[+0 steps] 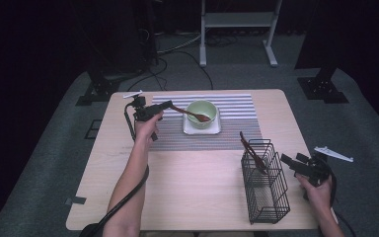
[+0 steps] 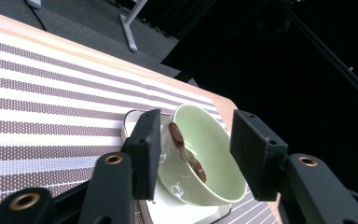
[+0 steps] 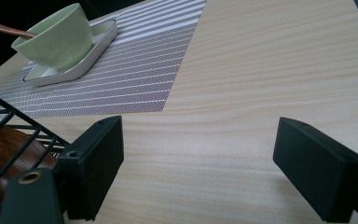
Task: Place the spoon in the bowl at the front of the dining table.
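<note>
Noted on tabletop [image 1: 192, 173], largest first: striped mat [image 1: 237, 106], white dish [image 1: 190, 129], green bowl [image 1: 201, 113] holding brown spoon [image 1: 192, 114], handle tip between, not pinched by, parted left claw [image 2: 193, 149]; right claw [image 3: 198, 163] agape, empty, beside wire basket [image 1: 265, 182].

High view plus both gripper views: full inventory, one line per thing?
Table: 1, light wood, centre.
Placemat: 1, purple-and-white striped, far half of table.
Tray: 1, white, square, on placemat.
Bowl: 1, pale green, on tray.
Spoon: 1, brown wood, head in bowl, handle toward left gripper.
Wire basket: 1, black, near right of table.
Wooden utensil: 1, dark brown, standing in basket.
Left gripper: 1, black, open, jaws clear of spoon.
Right gripper: 1, black, open, empty, beside basket.
</note>
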